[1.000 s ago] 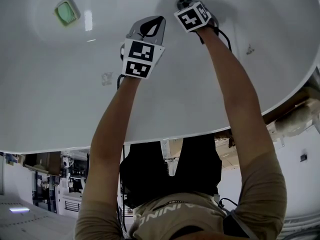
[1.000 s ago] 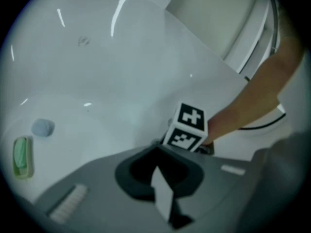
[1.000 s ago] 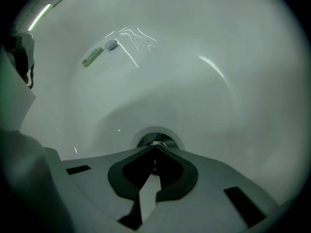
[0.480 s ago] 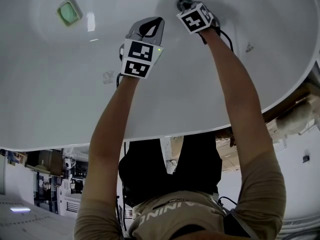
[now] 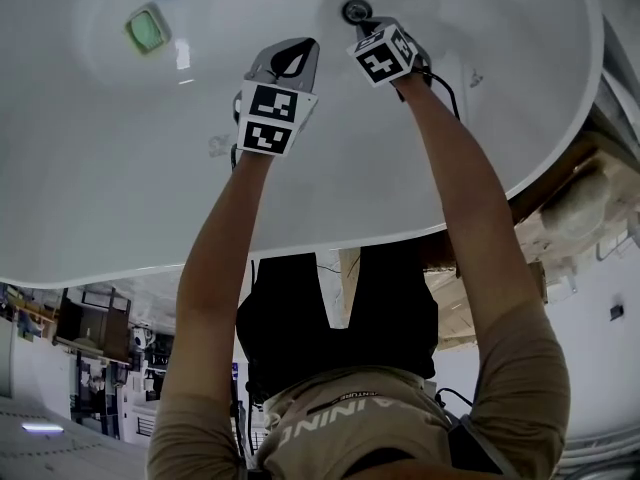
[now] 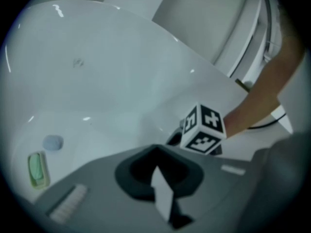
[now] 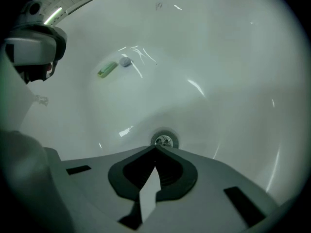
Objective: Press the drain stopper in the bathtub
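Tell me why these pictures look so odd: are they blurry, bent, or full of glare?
Left gripper view: soft all over, dark at the corners, the bathtub bowed like a fishbowl. Right gripper view: sharper, equally bowed, with white glare streaks on the bathtub and a glint on the drain stopper. Head view: clearest, with small bright reflections beside the green object.

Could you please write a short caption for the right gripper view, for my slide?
Right gripper, jaws together, tip close to the drain stopper of a white bathtub.
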